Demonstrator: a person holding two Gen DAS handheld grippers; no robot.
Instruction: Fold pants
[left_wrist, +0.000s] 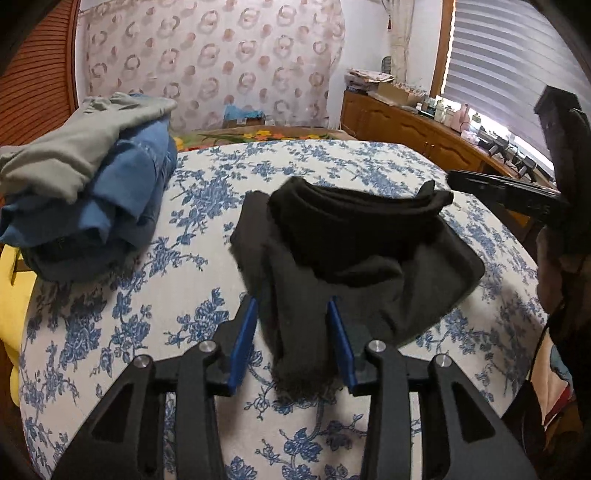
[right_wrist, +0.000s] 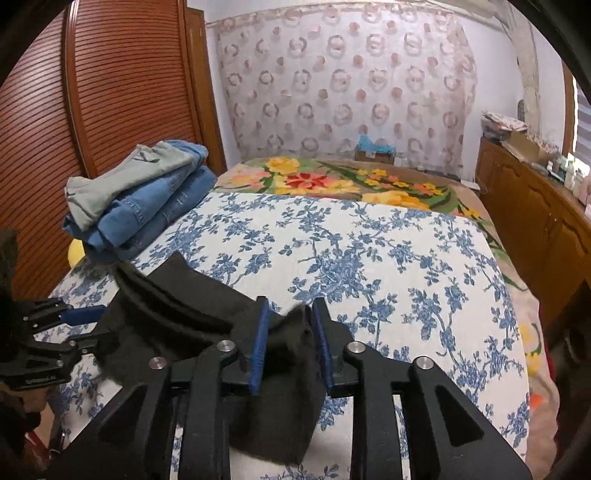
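Black pants (left_wrist: 354, 254) lie partly folded in a bundle on the blue-flowered bed cover (left_wrist: 192, 266). In the left wrist view my left gripper (left_wrist: 291, 306) has its blue pads on either side of a hanging fold of the black cloth, jaws fairly wide, the cloth draped between them. In the right wrist view my right gripper (right_wrist: 290, 308) has its blue pads close on either side of a raised corner of the black pants (right_wrist: 192, 310). The left gripper (right_wrist: 88, 325) shows at the left, and the right gripper (left_wrist: 454, 177) shows at the right of the left wrist view.
A stack of folded jeans with a grey-green garment on top (left_wrist: 92, 184) sits at the bed's far left, also in the right wrist view (right_wrist: 144, 195). A floral blanket (right_wrist: 332, 181) lies beyond. A wooden cabinet (right_wrist: 535, 221) runs along the right; a slatted wardrobe (right_wrist: 92, 110) stands left.
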